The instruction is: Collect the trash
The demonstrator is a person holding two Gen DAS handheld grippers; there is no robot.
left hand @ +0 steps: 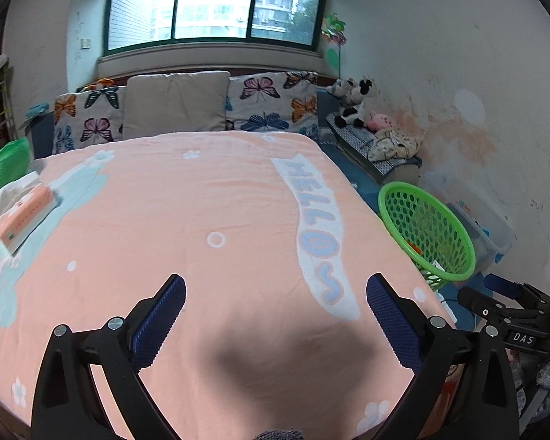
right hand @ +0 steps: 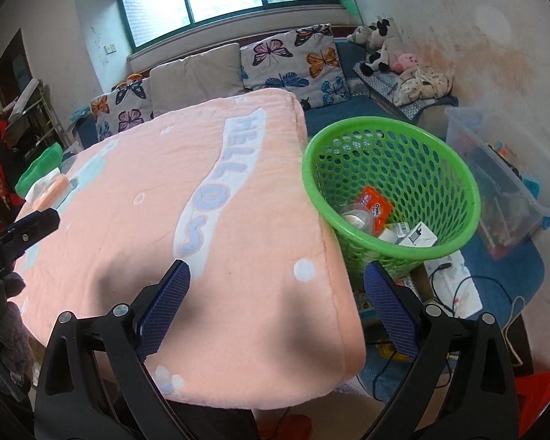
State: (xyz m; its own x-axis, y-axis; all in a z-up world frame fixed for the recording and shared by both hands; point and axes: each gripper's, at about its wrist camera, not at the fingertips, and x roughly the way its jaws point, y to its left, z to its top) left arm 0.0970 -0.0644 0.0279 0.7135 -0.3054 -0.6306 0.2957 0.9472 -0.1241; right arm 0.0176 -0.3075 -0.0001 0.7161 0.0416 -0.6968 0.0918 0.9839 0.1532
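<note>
From the left wrist view, the basket (left hand: 427,233) stood off the table's (left hand: 201,220) right edge, its lower half cut off by that edge; only a scrap of orange and white showed through the mesh, too little to name. A tissue pack (left hand: 25,216) lay by the left edge, partly out of frame. The right claw (left hand: 495,286) showed at the far right, mostly cropped, so its opening could not be told there. The left claw (left hand: 275,293) was spread wide above the near part of the blanket (left hand: 238,198), nothing between its pads (left hand: 161,315) and nothing touched.

From the right wrist view, the basket (right hand: 390,190) sat touching the table's (right hand: 128,256) right edge. Inside lay an orange packet (right hand: 376,205), a clear bottle (right hand: 357,218) and a white carton (right hand: 418,236); smaller bits between them were hard to make out. A clear bin (right hand: 502,172) stood beyond it, its contents blurred. The right claw (right hand: 277,280) gaped wide over the near right corner, empty, one finger above the blanket (right hand: 238,256), the other off the edge. The left claw (right hand: 36,222) poked in at the left, its tip alone visible.
</note>
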